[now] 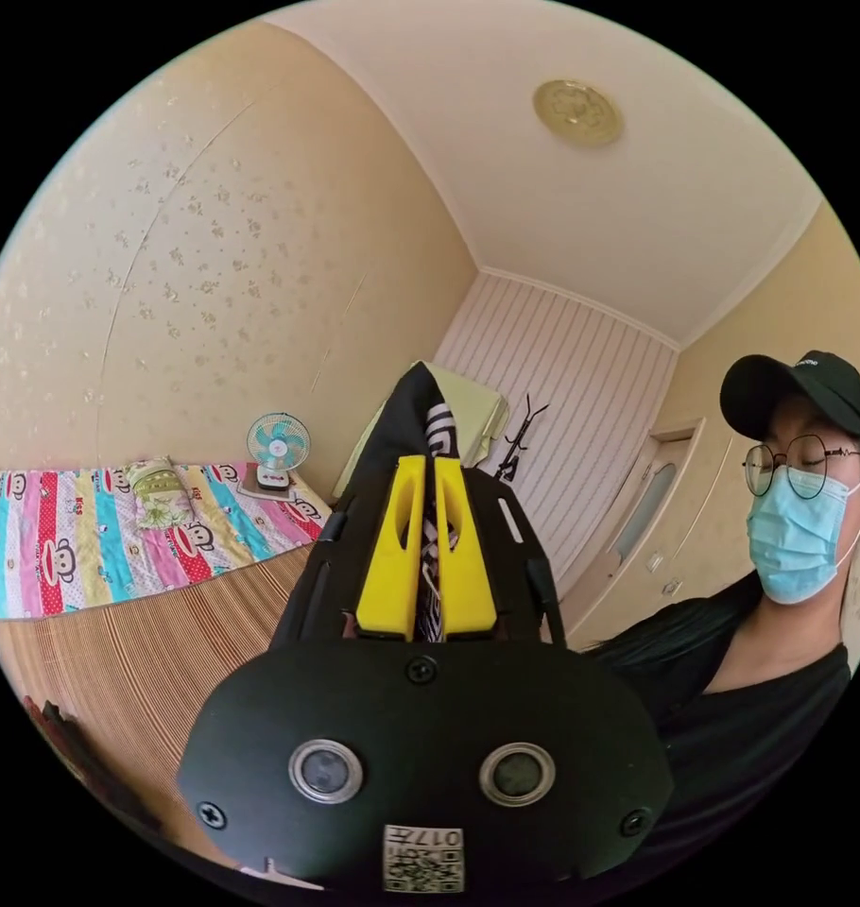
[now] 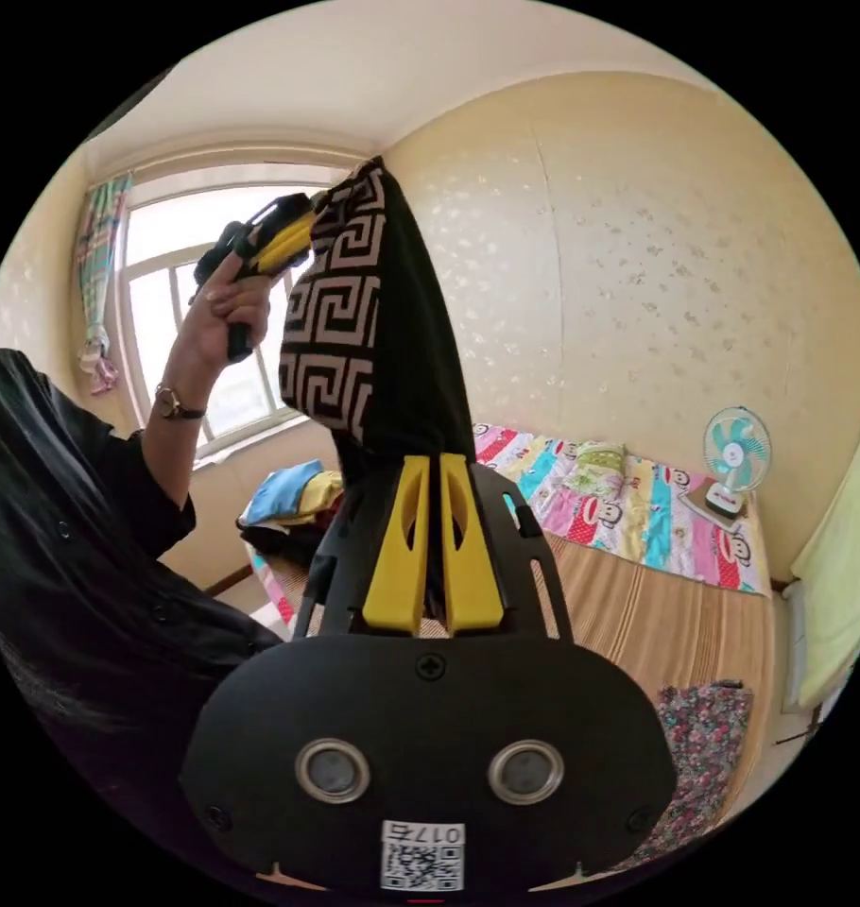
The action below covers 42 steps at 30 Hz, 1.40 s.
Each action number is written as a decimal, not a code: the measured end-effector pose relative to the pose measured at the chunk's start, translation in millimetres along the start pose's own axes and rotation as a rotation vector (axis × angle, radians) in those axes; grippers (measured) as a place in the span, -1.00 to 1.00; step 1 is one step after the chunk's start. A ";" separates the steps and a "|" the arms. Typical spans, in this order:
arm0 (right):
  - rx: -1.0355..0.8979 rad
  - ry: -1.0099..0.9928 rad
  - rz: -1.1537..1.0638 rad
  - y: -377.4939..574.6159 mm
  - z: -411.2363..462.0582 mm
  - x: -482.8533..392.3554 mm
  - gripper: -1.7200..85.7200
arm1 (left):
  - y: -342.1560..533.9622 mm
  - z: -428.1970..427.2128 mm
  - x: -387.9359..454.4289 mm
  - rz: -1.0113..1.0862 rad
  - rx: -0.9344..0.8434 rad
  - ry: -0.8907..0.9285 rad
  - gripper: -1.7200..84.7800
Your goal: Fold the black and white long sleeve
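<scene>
Black-and-white long sleeve hung in the air above the bed, stretched between the two grippers. In the right gripper view its patterned panel of angular white lines on black ran from the left gripper, raised near the window in the person's hand, down to the right gripper, whose yellow jaws stood nearly together with the dark cloth pinched between them. In the left gripper view the left gripper likewise had its yellow jaws drawn narrow on a fold of the garment, black cloth with white marks showing in the slit and rising past the tips. Below lay the bed, covered by a brown striped mat, with a bright cartoon-print sheet along the wall. A small teal fan stood at the bed's far end. A pile of clothes sat under the window. A floral cloth lay beside the mat's near edge.
</scene>
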State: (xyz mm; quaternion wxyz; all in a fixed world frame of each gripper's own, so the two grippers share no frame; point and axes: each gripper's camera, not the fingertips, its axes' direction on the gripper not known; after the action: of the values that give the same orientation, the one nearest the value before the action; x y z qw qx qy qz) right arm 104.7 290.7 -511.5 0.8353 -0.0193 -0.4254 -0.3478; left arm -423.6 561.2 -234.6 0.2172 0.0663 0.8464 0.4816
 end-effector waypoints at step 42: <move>0.527 0.332 -0.104 -215.1 -92.8 -90.7 -0.91 | 30.1 2.8 94.7 0.086 -0.240 -0.302 -0.62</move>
State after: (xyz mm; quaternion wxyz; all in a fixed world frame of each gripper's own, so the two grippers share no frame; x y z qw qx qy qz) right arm 5.0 148.6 -693.0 0.8506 0.2768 -0.3590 -0.2664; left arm -510.2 609.7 -239.2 0.3273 0.1475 0.7371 0.5725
